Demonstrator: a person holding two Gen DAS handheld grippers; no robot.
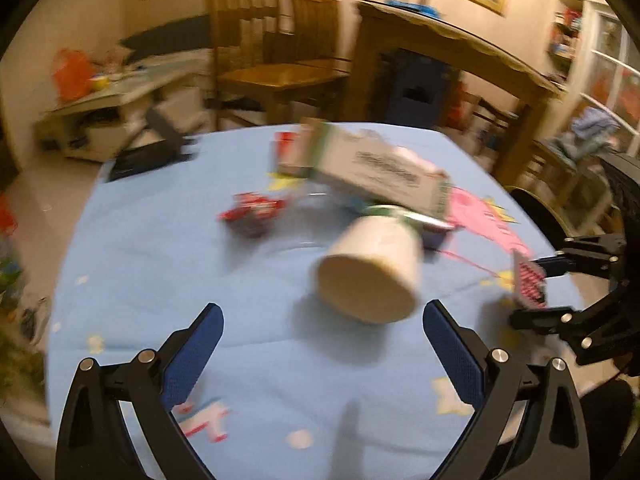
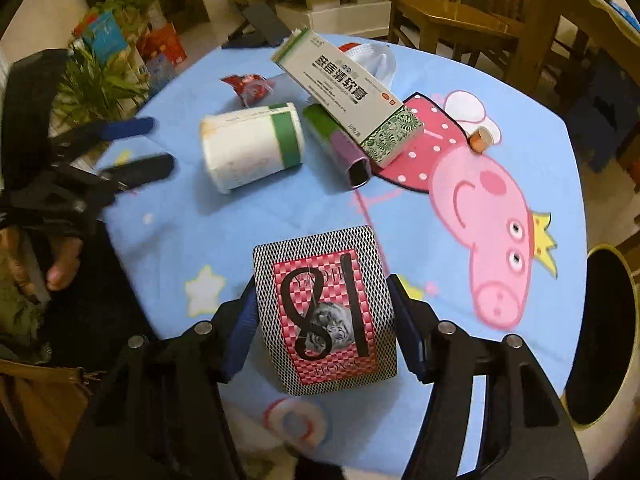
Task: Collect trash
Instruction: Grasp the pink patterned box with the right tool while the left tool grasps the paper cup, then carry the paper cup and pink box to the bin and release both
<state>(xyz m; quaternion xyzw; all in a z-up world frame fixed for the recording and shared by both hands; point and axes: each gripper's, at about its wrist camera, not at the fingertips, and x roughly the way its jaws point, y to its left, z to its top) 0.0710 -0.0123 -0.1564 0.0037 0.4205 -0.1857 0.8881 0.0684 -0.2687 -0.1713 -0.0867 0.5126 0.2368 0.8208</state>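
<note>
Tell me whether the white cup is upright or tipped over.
Tipped over. The cup lies on its side on the blue cloth, flat base facing the left gripper, green-banded end against the boxes.

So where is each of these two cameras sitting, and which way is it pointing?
Left wrist: rides on the left tool, looking down across the blue tablecloth at a tipped white cup; its own two open fingers show, and the right tool at the edge.
Right wrist: rides on the right tool, which grips a card box, facing the table; the left tool and a hand show.
Shared: cup, long medicine box, red wrapper.
</note>
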